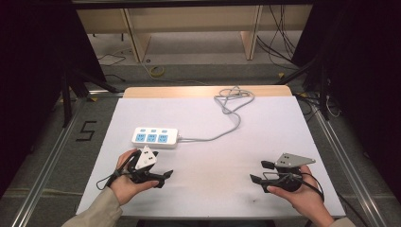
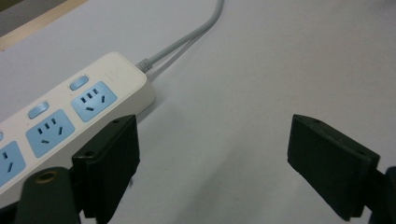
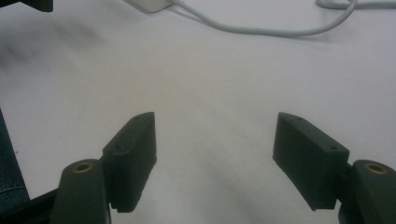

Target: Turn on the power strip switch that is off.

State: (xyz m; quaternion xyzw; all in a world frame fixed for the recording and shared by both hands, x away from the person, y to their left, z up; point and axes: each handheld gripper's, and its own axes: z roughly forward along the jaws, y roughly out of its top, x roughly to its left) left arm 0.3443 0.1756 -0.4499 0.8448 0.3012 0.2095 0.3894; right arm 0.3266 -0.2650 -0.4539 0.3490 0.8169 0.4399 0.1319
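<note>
A white power strip (image 1: 155, 137) with three blue sockets lies left of centre on the white table (image 1: 208, 118); its grey cable (image 1: 227, 125) runs right and loops toward the far edge. In the left gripper view the power strip (image 2: 60, 121) sits just beyond the left jaw, its cable (image 2: 187, 39) leading away. My left gripper (image 1: 163, 177) hovers just in front of the strip, open, nothing between its jaws. My right gripper (image 1: 259, 172) is at the near right, open and empty over bare table. The right gripper view shows the cable (image 3: 280, 31) far ahead.
The table's wooden far edge (image 1: 208, 91) borders a floor with loose cables and shelf legs. Metal frame rails (image 1: 52, 156) run along both sides. A black "5" mark (image 1: 86, 130) is on the floor at the left.
</note>
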